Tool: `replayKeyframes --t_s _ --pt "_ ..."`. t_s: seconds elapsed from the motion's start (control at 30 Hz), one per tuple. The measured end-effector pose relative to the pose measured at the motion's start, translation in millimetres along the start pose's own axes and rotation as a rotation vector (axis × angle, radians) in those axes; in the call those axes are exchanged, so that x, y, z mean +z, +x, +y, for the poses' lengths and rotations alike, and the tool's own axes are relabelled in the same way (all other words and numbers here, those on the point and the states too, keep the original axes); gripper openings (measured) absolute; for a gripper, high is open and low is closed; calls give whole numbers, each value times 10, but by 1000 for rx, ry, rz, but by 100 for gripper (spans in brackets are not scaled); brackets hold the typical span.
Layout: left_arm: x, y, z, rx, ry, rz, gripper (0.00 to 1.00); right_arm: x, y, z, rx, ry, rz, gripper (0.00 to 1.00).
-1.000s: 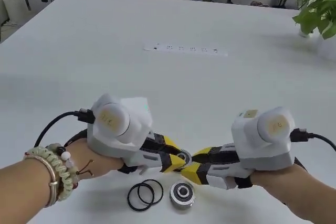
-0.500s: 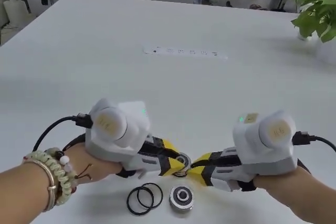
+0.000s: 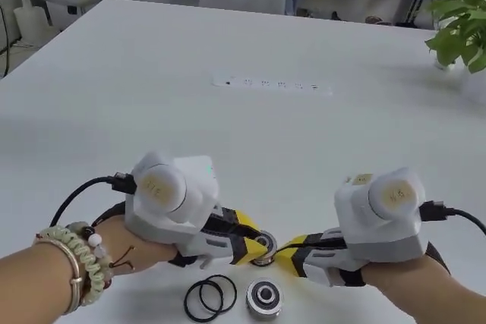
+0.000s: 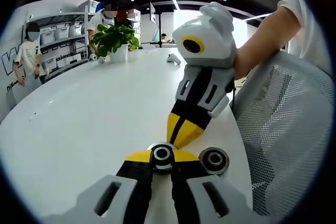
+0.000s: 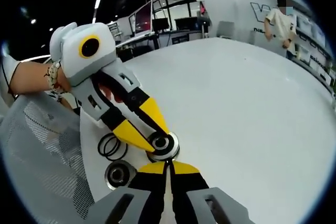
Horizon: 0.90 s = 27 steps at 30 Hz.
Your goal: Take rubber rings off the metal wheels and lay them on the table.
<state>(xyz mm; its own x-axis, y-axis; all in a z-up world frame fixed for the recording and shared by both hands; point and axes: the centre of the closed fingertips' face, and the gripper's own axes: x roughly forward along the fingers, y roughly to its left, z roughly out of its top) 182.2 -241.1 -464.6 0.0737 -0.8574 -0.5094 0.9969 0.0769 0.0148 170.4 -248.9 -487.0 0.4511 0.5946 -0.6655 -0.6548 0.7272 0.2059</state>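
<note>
metal wheel [image 4: 161,154] clamped in l claw [image 4: 161,162], r claw [image 5: 168,165] closed on rim.

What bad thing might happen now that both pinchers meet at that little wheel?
1. The held wheel is pinched just at the tips of the left gripper. If the right gripper pulls hard at its rim, the wheel might slip out and drop.
2. The loose wheel and two rubber rings lie close to the near edge of the table, just below the grippers. A falling wheel or a bump might knock them off.
</note>
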Motion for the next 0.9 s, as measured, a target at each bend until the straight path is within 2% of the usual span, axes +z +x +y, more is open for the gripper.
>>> replayKeyframes --t_s 0.07,0.13,0.17,0.23,0.3,0.37,0.5,0.7,0.73,0.77,0.83,0.9 --pt "-3 -1 -6 0 2 2 7 -11 0 1 2 44 0 0" --pt "-5 0 -8 1 2 3 7 -24 -4 -3 -5 153 0 0" --pt "-6 0 -9 2 3 5 7 -20 -3 -4 0 183 -4 0" --pt "-7 1 -12 2 6 8 7 -22 -7 -16 13 246 -27 0" --pt "-5 3 -18 3 10 10 7 -30 -20 -18 32 345 -43 0" --pt "-5 4 -16 3 11 11 7 -32 -23 -32 38 389 -60 0" --pt "-3 6 -21 3 13 10 7 -39 -27 -38 49 431 -84 0" --pt "-1 5 -22 3 16 10 7 7 -47 -82 55 568 -148 0" --pt "-1 5 -23 2 17 9 7 6 -55 -85 65 571 -149 0" --pt "-1 6 -27 1 17 8 7 59 -74 -102 70 582 -187 0" --pt "1 9 -29 2 18 7 7 52 -92 -103 77 595 -181 0" --pt "5 9 -31 0 19 6 7 54 -76 -86 73 576 -179 0"
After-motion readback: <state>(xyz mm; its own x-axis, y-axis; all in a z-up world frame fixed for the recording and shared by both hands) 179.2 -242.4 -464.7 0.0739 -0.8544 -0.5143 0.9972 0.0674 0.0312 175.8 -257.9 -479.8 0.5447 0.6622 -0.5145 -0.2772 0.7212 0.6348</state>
